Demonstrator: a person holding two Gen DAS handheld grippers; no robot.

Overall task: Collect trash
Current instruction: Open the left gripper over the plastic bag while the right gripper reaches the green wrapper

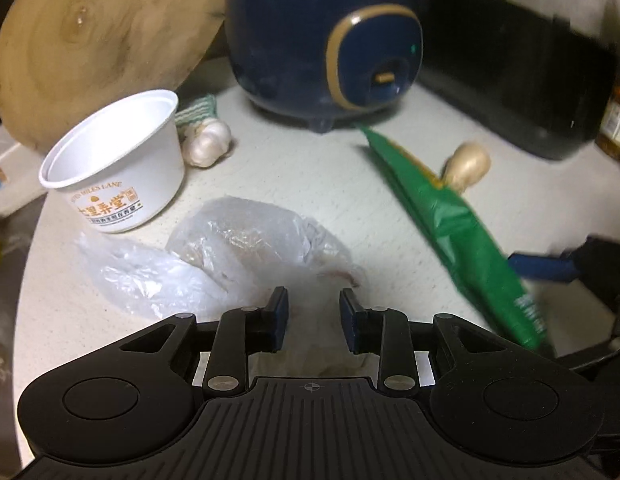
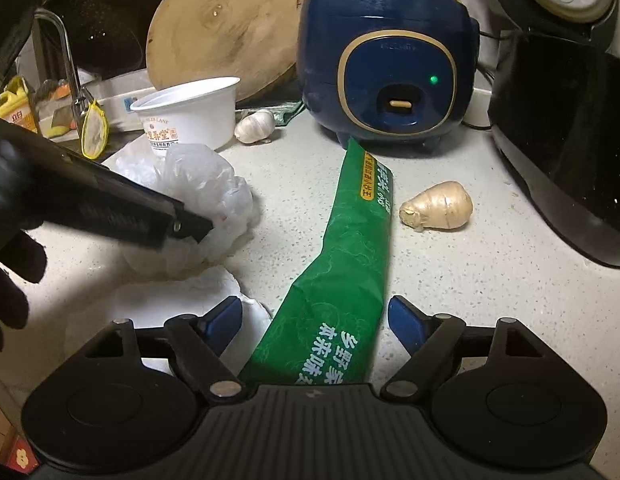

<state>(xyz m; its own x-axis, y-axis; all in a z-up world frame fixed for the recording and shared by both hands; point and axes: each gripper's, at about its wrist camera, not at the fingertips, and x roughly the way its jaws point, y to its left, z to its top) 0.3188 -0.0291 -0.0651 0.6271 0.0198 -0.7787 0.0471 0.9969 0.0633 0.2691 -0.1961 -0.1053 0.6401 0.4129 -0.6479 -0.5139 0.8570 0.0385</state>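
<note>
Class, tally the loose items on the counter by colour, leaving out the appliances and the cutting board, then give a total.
White or clear: 3 – cup, garlic bulb, plastic bag
Green: 1 – packet
Tan: 1 – ginger
Total: 5

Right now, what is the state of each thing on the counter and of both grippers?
left gripper: open, over the clear plastic bag
right gripper: open, astride the green packet
green packet: lying flat
clear plastic bag: crumpled
white cup: upright, empty
blue rice cooker: lid shut, green light on
</note>
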